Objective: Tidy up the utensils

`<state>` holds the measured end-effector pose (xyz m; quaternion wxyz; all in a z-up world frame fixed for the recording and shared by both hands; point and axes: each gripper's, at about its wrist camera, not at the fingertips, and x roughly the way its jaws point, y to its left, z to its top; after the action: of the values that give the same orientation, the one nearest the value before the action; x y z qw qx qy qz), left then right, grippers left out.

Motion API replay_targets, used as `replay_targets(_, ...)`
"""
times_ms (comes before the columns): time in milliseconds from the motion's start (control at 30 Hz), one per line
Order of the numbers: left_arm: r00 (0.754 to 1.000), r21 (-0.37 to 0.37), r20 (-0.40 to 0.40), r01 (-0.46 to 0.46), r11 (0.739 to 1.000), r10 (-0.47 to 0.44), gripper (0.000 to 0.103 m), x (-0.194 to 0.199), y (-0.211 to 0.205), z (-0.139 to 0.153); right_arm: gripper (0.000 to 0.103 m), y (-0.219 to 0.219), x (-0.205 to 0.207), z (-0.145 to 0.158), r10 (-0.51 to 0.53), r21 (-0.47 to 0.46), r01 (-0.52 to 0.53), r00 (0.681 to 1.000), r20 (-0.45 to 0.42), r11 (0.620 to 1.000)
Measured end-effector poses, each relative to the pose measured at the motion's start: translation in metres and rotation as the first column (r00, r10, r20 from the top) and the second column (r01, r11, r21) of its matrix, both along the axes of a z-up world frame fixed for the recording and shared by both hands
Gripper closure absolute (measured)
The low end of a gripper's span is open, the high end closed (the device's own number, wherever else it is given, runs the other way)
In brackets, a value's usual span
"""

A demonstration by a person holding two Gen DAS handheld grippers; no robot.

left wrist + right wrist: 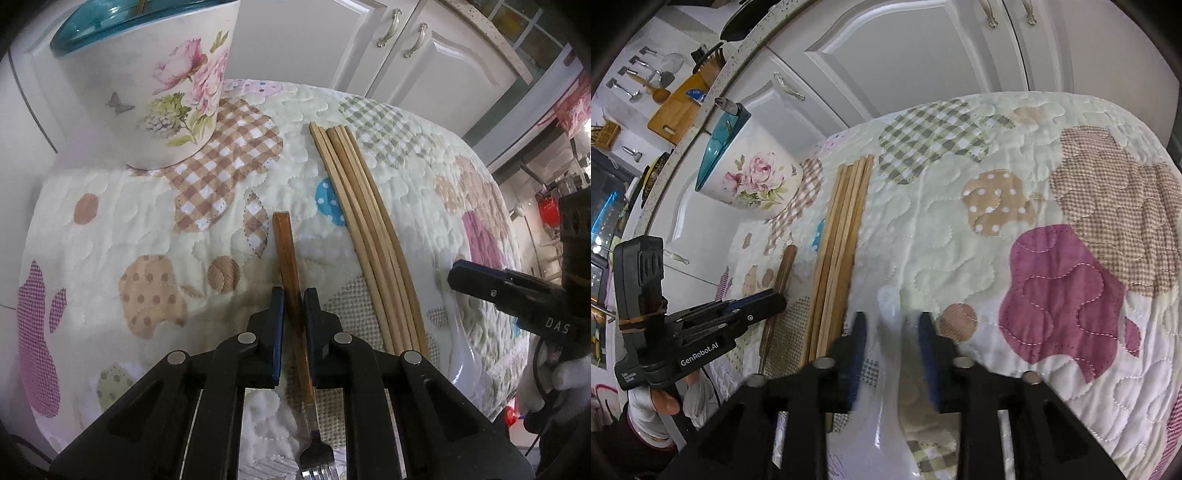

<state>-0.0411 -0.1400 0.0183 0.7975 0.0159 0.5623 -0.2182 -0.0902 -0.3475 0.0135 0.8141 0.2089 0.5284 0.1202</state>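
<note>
A fork with a brown wooden handle (287, 254) lies on the quilted cloth (129, 229); its metal tines are at the bottom edge of the left wrist view. My left gripper (293, 299) is closed on that handle. Several bamboo chopsticks (365, 229) lie side by side just right of the fork; they also show in the right wrist view (842, 236). A floral utensil holder (155, 85) with a teal rim stands at the back left. My right gripper (892, 321) is open, above a white spoon handle (888, 369), right of the chopsticks.
White cabinet doors (424, 62) stand behind the table. The quilt's rounded edge drops off at the right (509, 229). In the right wrist view the left gripper (761, 301) is seen at the left, and a kitchen counter with a cutting board (679, 107) lies beyond.
</note>
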Motion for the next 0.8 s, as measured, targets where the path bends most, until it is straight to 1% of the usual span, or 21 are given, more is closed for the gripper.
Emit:
replay_targets(100,1.0,0.002,0.017,0.001,1.0,-0.001,0.092,0.006,-0.002,0.002,0.074,0.0,0.002,0.002,0.015,-0.025,-0.015,1.0,-0.004,1.0)
replay_targets(167,1.0,0.004,0.017,-0.007,1.0,0.007,0.086,0.012,-0.002,0.002,0.074,0.004,0.004,0.005,0.035,-0.042,-0.035,0.999,0.004,0.999)
replay_targets(233,1.0,0.012,0.02,-0.009,1.0,0.008,0.086,0.019,-0.005,0.001,0.074,0.01,0.007,0.005,0.069,-0.057,-0.068,0.998,0.01,0.996)
replay_targets(333,1.0,0.046,0.016,0.018,0.999,-0.019,0.085,0.026,-0.012,-0.004,0.074,0.021,0.014,0.001,0.129,-0.119,-0.127,0.992,0.011,0.985)
replay_targets(400,1.0,0.044,0.019,0.017,0.999,-0.018,0.085,0.03,-0.014,-0.005,0.074,0.023,0.017,0.001,0.15,-0.117,-0.145,0.988,0.028,0.982)
replay_targets(433,1.0,0.042,0.02,0.019,0.999,-0.02,0.085,0.032,-0.015,-0.005,0.078,0.022,0.017,0.0,0.154,-0.113,-0.149,0.988,0.033,0.982)
replay_targets(467,0.999,0.04,0.023,0.024,0.999,-0.025,0.085,0.034,-0.017,-0.005,0.088,0.021,0.018,-0.001,0.155,-0.11,-0.15,0.987,0.038,0.983)
replay_targets(500,0.999,0.04,0.028,0.033,0.999,-0.034,0.085,0.036,-0.019,-0.005,0.091,0.021,0.02,-0.003,0.159,-0.107,-0.154,0.987,0.036,0.982)
replay_targets(533,0.999,0.041,0.037,0.038,0.998,-0.04,0.091,0.037,-0.021,-0.004,0.091,0.021,0.02,-0.004,0.162,-0.105,-0.157,0.986,0.034,0.982)
replay_targets(567,0.998,0.043,0.04,0.042,0.998,-0.044,0.092,0.037,-0.02,-0.005,0.091,0.021,0.02,-0.003,0.161,-0.102,-0.157,0.986,0.035,0.982)
replay_targets(667,0.998,0.019,0.038,0.044,0.999,-0.044,0.092,0.035,-0.014,-0.001,0.091,0.019,0.013,0.008,0.155,-0.096,-0.148,0.986,0.063,0.984)
replay_targets(800,0.998,-0.045,0.065,0.015,0.999,-0.012,0.093,0.028,0.002,0.02,0.091,0.014,0.001,0.031,0.142,-0.09,-0.132,0.983,0.115,0.987)
